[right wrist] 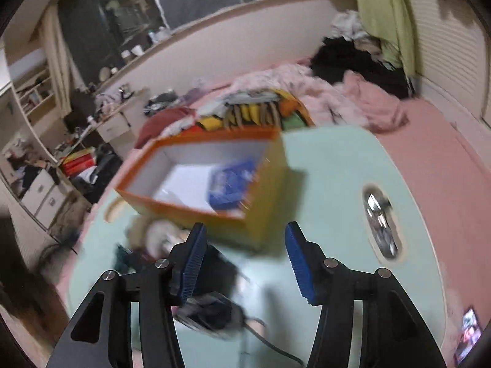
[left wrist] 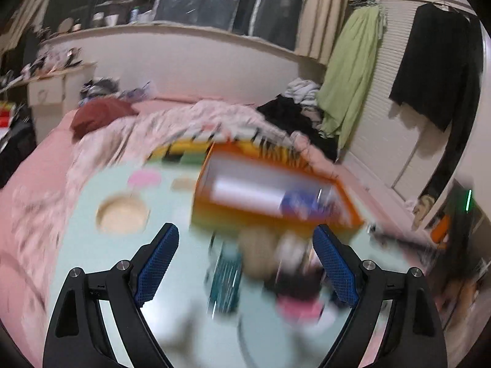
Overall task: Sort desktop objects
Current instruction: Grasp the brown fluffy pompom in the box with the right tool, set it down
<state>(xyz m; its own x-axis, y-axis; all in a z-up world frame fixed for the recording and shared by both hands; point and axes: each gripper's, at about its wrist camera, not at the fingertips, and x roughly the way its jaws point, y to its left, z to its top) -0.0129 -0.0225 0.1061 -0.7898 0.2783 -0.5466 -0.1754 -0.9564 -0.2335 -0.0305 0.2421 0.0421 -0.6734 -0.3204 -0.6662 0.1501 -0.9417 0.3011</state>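
Note:
An orange box (left wrist: 270, 211) with a white inside stands on the mint-green table (left wrist: 92, 245), and a blue item (left wrist: 302, 204) lies in it. My left gripper (left wrist: 250, 260) hangs open above a blurred heap of small objects: a teal one (left wrist: 225, 279), a beige one (left wrist: 257, 254) and a black and pink one (left wrist: 299, 294). In the right wrist view the same orange box (right wrist: 199, 178) holds the blue item (right wrist: 233, 181). My right gripper (right wrist: 245, 263) is open just in front of the box, with nothing between its pads. A black object (right wrist: 211, 306) lies below its left finger.
The table (right wrist: 331, 165) has a round cup hollow (left wrist: 121, 213) on one side and an oval hollow with shiny bits (right wrist: 380, 220) on the other. A phone (right wrist: 468, 334) lies near the table's edge. A pink bed with heaped clothes (left wrist: 214, 116) surrounds the table.

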